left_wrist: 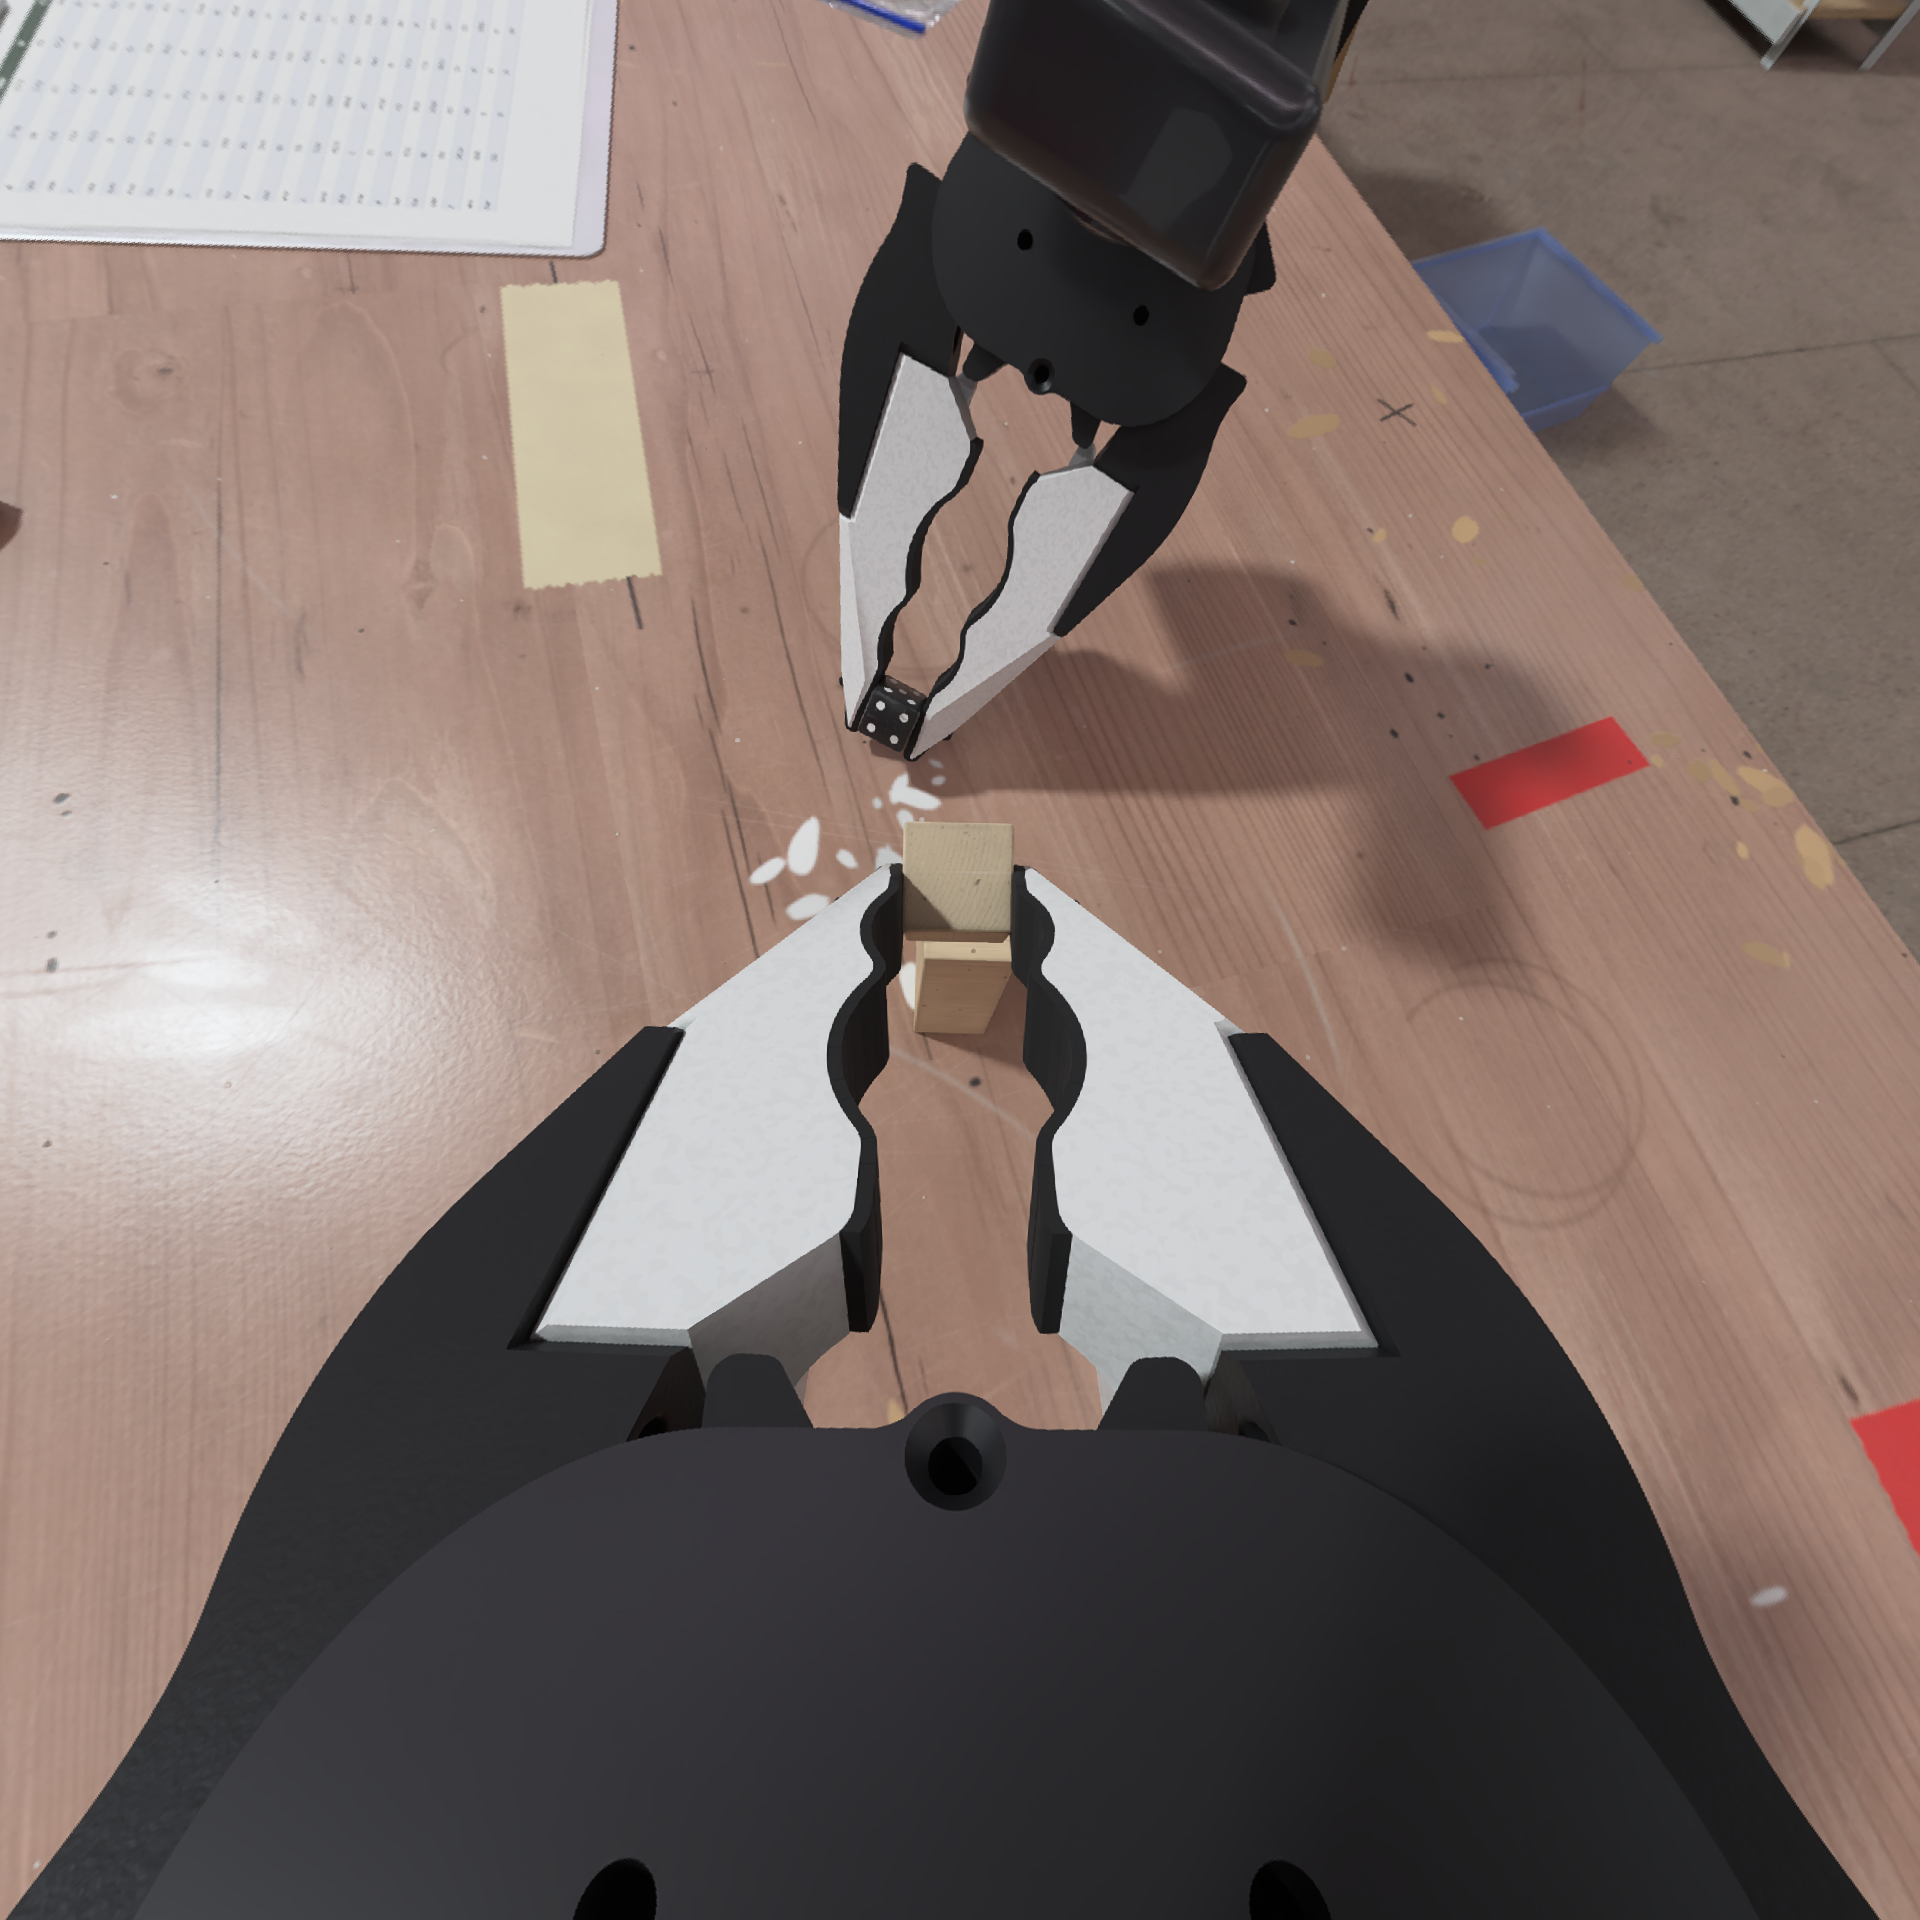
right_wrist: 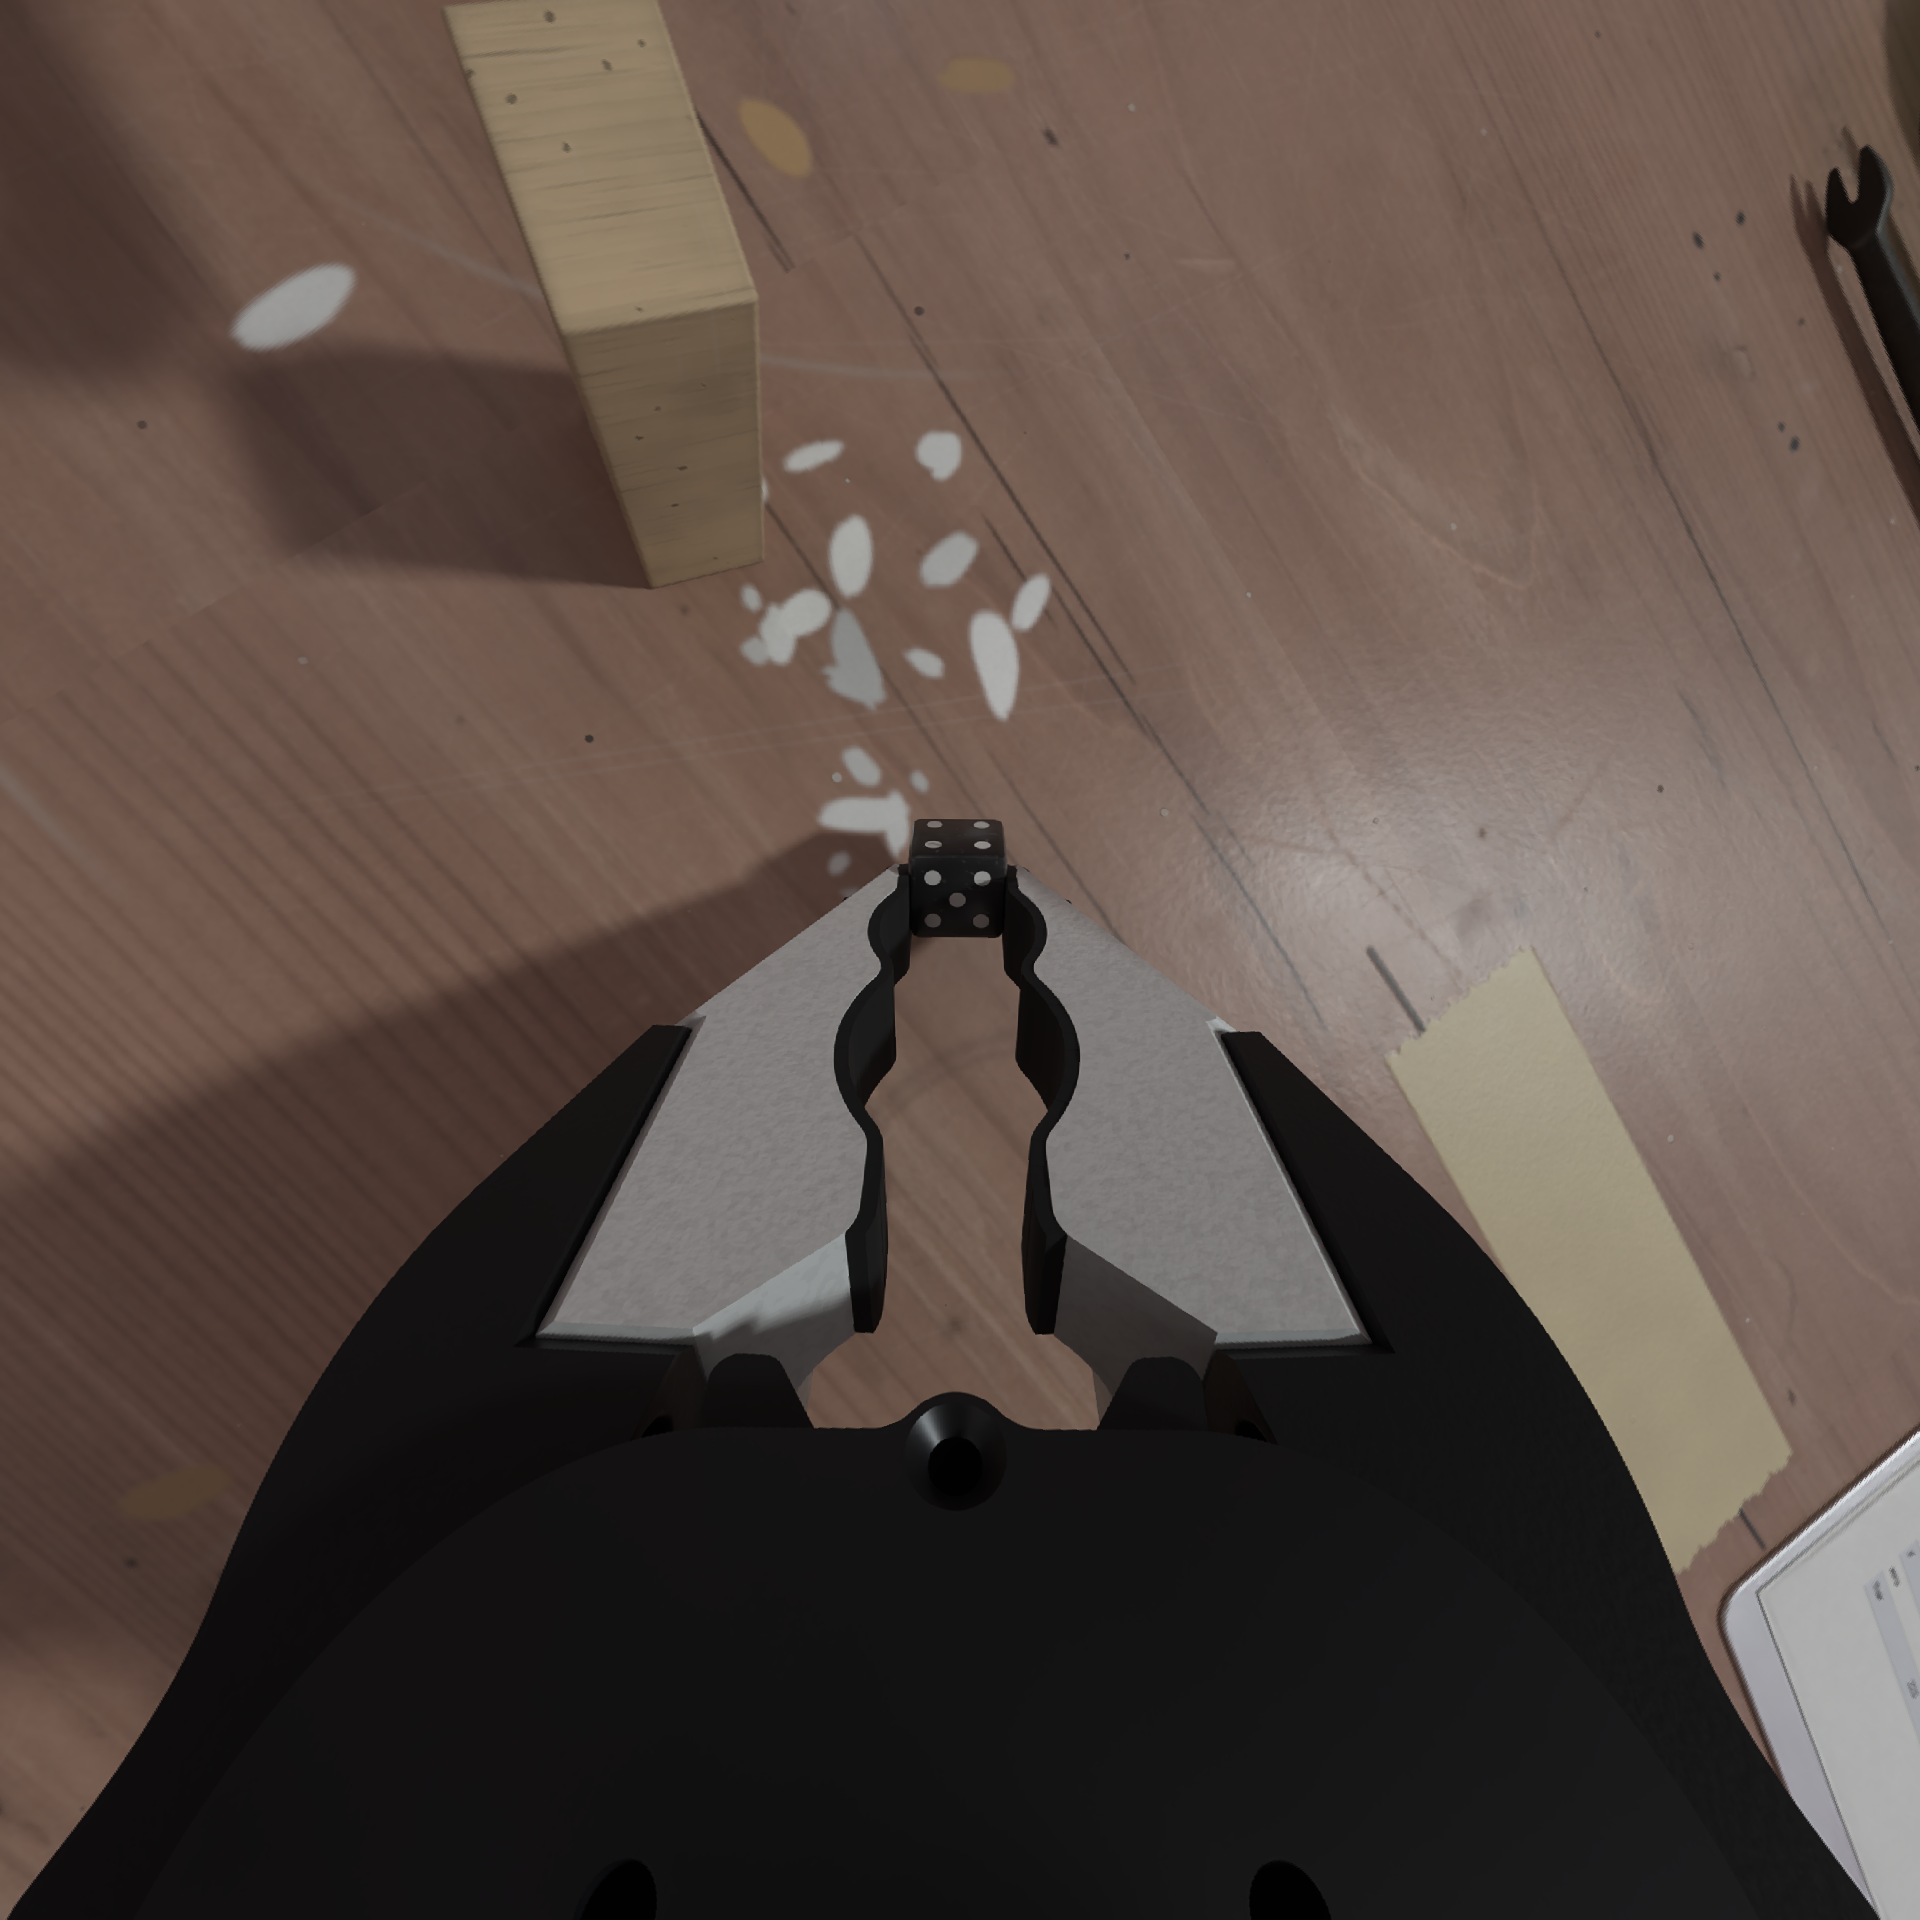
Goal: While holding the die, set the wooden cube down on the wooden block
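My left gripper (left_wrist: pixel 956 881) is shut on the light wooden cube (left_wrist: pixel 958 868) and holds it right over the upright wooden block (left_wrist: pixel 961 992). I cannot tell whether cube and block touch. My right gripper (right_wrist: pixel 956 885) is shut on a small black die with white pips (right_wrist: pixel 956 894), low over the table. In the left wrist view the right gripper (left_wrist: pixel 891 722) points down just beyond the cube, with the die (left_wrist: pixel 888 717) at its tips. The right wrist view shows the block (right_wrist: pixel 623 260) at the upper left; the cube is out of that view.
A white printed sheet (left_wrist: pixel 291 114) lies far left, with a beige tape strip (left_wrist: pixel 577 436) near it. Red tape (left_wrist: pixel 1548 771) marks the right side near the table edge. A blue bin (left_wrist: pixel 1538 322) stands on the floor beyond. A black wrench (right_wrist: pixel 1870 249) lies nearby. White paint flecks (right_wrist: pixel 862 623) dot the table.
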Controlling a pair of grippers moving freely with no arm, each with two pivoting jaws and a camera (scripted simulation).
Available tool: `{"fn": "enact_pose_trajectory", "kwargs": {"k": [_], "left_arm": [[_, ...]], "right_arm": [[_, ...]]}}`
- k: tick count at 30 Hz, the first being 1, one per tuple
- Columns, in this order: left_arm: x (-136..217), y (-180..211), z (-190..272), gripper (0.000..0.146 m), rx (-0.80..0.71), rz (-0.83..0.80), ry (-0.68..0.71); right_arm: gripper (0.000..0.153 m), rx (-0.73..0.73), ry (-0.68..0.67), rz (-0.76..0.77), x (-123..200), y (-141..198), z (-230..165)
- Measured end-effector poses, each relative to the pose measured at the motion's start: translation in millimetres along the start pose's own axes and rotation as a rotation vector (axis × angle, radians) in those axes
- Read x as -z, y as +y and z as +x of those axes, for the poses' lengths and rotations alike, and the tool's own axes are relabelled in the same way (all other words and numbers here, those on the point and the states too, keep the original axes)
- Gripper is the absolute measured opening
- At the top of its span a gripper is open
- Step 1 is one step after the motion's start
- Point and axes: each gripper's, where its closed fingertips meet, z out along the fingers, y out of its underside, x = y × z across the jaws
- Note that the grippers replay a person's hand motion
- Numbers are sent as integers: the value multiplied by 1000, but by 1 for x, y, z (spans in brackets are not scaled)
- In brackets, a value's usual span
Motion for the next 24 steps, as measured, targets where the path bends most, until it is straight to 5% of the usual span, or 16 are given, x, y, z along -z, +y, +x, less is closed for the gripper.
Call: {"fn": "enact_pose_trajectory", "kwargs": {"k": [24], "left_arm": [[-16,7,9,20,11,-34,45]], "right_arm": [[16,68,-62,-7,0,-13,-24]]}}
